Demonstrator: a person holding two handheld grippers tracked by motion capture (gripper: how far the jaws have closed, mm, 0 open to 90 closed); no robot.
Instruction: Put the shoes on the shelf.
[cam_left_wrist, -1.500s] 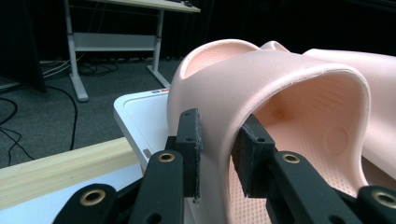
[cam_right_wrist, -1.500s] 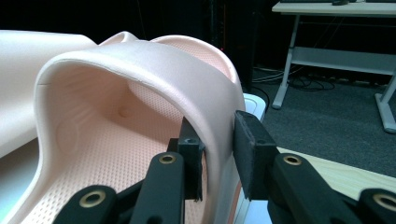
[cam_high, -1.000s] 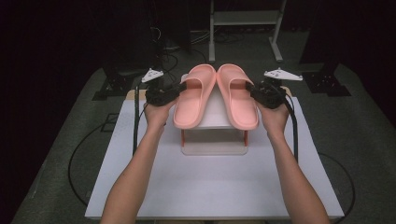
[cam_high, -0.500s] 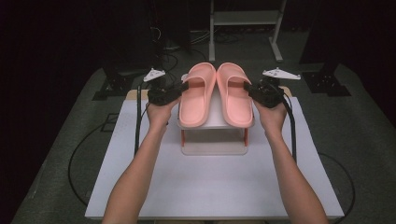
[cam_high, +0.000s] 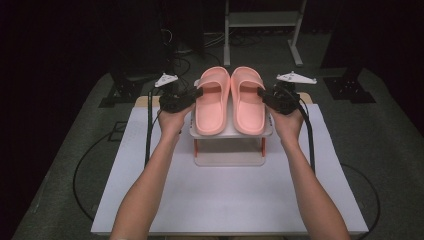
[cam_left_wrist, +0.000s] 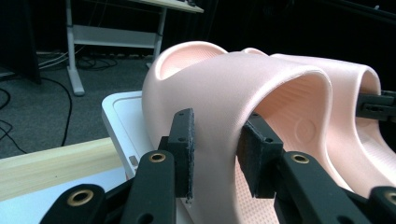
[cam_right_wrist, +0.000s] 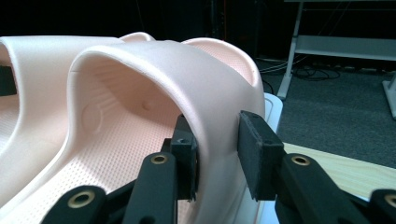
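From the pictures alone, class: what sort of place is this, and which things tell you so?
Probably a lab or recording studio, not a home: black surroundings, loose cables on a grey floor, a bare white table, and a metal desk frame behind. Pink slippers sit on a small white stand.

Matt, smooth pink foam slippers (cam_left_wrist: 261, 93) with dimpled footbeds, on a glossy white plastic stand (cam_high: 230, 134); pale wooden strip (cam_left_wrist: 51, 165).

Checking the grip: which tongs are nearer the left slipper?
Left. The left tongs straddle the left slipper strap's outer side; the right tongs sit at the right slipper, one slipper away.
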